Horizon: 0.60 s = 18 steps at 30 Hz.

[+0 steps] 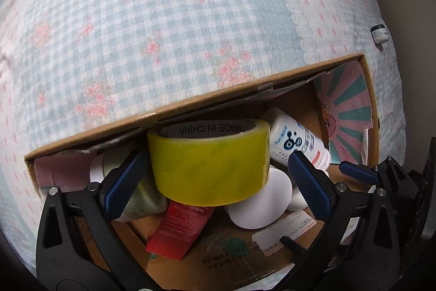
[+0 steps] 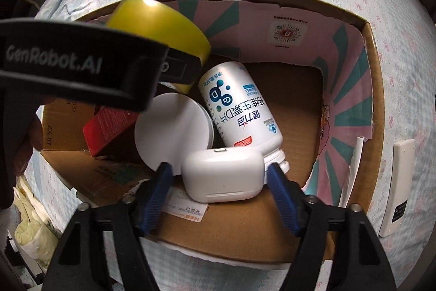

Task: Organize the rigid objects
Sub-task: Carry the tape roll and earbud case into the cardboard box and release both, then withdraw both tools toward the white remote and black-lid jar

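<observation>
Here the tape roll (image 1: 209, 162), marked "MADE IN CHINA", sits between the left gripper (image 1: 215, 179) jaws, spread apart; the white case (image 2: 223, 175) lies between the right gripper (image 2: 220, 182) jaws, also apart, both inside the cardboard box (image 2: 376, 105)

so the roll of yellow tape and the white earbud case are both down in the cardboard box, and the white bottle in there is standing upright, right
Not quite: the white bottle lies on its side, as the right wrist view shows. The yellow tape and the earbud case are indeed in the cardboard box.
</observation>
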Each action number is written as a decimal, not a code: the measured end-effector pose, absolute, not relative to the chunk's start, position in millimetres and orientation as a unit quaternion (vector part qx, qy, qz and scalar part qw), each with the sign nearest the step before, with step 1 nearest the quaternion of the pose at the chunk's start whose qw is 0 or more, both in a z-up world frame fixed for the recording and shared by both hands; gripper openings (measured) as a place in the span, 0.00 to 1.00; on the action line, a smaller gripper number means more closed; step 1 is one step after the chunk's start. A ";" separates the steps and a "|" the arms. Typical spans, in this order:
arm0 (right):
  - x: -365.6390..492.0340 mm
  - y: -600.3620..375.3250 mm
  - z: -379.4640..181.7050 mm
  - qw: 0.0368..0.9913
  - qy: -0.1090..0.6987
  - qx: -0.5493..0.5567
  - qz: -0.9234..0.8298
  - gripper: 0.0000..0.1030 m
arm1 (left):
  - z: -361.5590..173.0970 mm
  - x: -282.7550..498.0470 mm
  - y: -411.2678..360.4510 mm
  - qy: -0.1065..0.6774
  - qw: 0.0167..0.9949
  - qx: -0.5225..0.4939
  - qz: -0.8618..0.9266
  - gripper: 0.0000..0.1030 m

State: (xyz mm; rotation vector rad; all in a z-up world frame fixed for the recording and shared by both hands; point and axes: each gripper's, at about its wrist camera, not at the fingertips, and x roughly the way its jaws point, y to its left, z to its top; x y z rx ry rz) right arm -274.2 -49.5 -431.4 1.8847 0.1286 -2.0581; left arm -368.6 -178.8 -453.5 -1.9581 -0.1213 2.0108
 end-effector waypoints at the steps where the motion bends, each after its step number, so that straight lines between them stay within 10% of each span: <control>1: -271.4 -46.5 -427.6 0.178 0.039 0.659 -0.730 1.00 | -448.2 -368.1 -184.2 -0.045 0.161 -0.684 0.710 1.00; 18: -247.5 -29.6 -382.7 0.166 0.051 0.635 -0.752 1.00 | -401.1 -344.8 -210.7 -0.054 0.138 -0.674 0.724 1.00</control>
